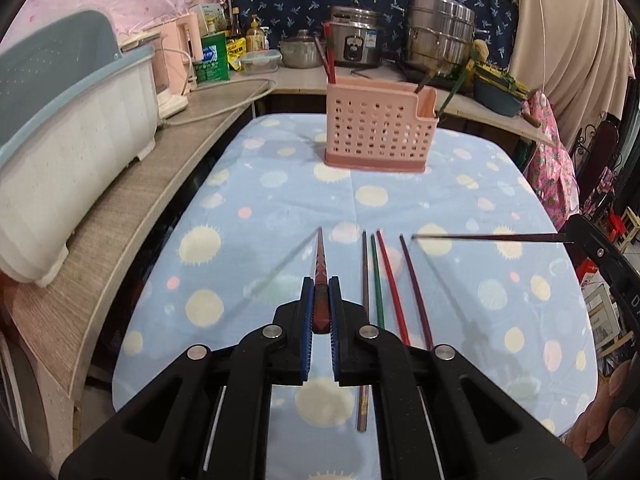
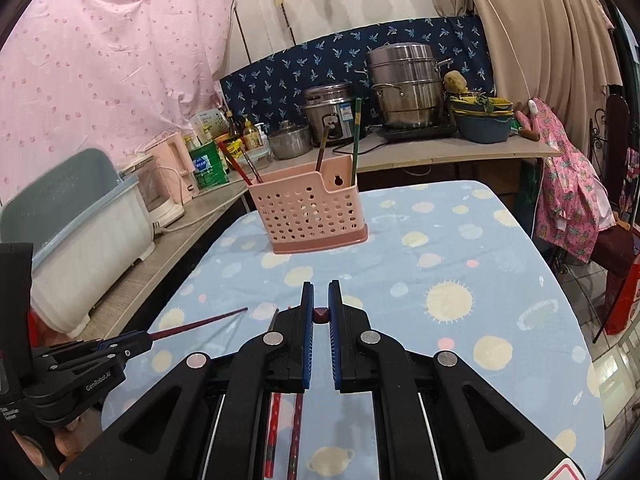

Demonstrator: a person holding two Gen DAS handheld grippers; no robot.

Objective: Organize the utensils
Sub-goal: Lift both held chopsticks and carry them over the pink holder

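My left gripper is shut on a red patterned chopstick that points forward above the blue spotted tablecloth. Several chopsticks lie side by side beneath it: brown, green, red, maroon. A pink perforated holder stands at the table's far end with chopsticks in it. At the right edge my right gripper holds a dark chopstick level. In the right wrist view the right gripper is shut on that chopstick's end, and the left gripper and the holder also show.
A white dish bin with a grey lid sits on the counter to the left, beside a pink kettle. A rice cooker and steel pots stand behind the table. A chair draped in pink cloth stands to the right.
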